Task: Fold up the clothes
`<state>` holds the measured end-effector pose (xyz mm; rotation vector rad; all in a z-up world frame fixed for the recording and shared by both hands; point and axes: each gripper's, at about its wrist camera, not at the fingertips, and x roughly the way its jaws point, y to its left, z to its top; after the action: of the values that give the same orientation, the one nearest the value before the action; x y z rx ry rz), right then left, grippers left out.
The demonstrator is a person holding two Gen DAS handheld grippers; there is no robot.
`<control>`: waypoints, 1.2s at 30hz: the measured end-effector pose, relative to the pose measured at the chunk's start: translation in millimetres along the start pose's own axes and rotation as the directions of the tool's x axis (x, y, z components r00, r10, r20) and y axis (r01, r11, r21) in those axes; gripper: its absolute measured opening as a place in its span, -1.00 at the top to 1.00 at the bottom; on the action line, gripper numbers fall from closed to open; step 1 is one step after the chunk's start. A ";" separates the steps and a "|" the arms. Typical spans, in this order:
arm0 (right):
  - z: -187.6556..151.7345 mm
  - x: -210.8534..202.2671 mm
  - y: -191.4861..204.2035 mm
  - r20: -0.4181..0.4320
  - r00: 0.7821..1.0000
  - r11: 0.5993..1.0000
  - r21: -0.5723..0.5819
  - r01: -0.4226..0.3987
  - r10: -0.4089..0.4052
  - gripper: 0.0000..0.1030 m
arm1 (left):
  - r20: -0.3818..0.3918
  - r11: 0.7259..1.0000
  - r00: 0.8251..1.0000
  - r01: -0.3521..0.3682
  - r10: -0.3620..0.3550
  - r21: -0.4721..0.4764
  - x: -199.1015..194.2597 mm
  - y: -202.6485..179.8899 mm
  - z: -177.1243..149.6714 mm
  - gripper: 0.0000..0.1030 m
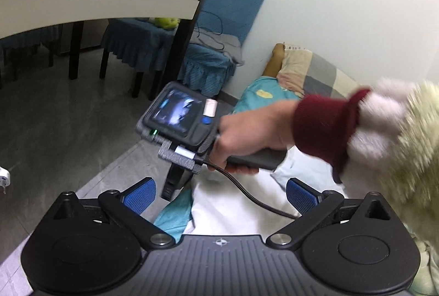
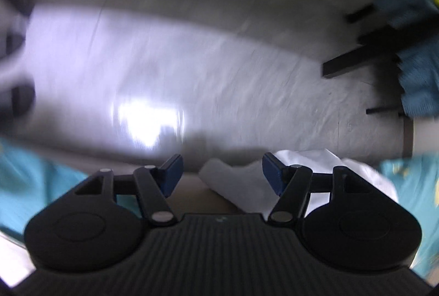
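Both sets of fingers were spread apart and empty: left gripper (image 1: pixel 219 196) over the white garment (image 1: pixel 233 202), right gripper (image 2: pixel 221 175) at its near edge. Looked like the reaching-in step; next they'd need to pinch fabric edges.

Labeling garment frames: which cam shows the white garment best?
Left wrist. The white garment is sharp there, spread on the bed below the open left gripper, with the right hand above it. Right wrist shows only a blurred bunched edge between the open right gripper fingers.
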<state>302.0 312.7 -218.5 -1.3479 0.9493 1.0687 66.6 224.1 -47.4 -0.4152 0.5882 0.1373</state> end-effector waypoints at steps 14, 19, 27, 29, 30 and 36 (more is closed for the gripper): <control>-47.9 -63.6 -57.2 0.222 0.934 0.883 0.441 0.161 -0.281 0.91 | 0.003 0.997 0.998 -0.069 0.069 -0.026 14.7 9.0 -5.1 -0.98; -150.9 -134.5 -71.2 0.309 0.782 0.555 0.830 0.057 -0.542 0.91 | 0.038 0.995 0.995 -0.098 0.097 0.018 9.9 -1.6 -6.4 -0.98; -338.8 -132.4 -27.8 0.094 0.733 -0.116 0.966 -0.231 -0.674 0.91 | 0.063 0.988 0.992 -0.112 0.106 0.110 15.2 -28.5 -6.9 -0.98; -380.5 -106.4 -7.3 0.066 0.777 -0.268 0.917 -0.294 -0.626 0.90 | 0.059 0.984 0.993 -0.110 0.102 0.142 19.2 -38.0 -9.7 -0.98; -390.5 -93.4 2.3 0.076 0.796 -0.295 0.904 -0.309 -0.601 0.90 | 0.056 0.982 0.994 -0.104 0.096 0.158 21.4 -41.8 -11.5 -0.98; -408.3 -72.7 36.1 0.151 0.791 -0.303 0.869 -0.392 -0.592 0.86 | 0.061 0.966 0.996 -0.077 0.064 0.246 32.7 -64.1 -23.4 -0.98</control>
<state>276.6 -99.8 -168.7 0.5287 0.6978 0.0547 97.1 156.3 -61.7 -0.1467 0.5609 0.1405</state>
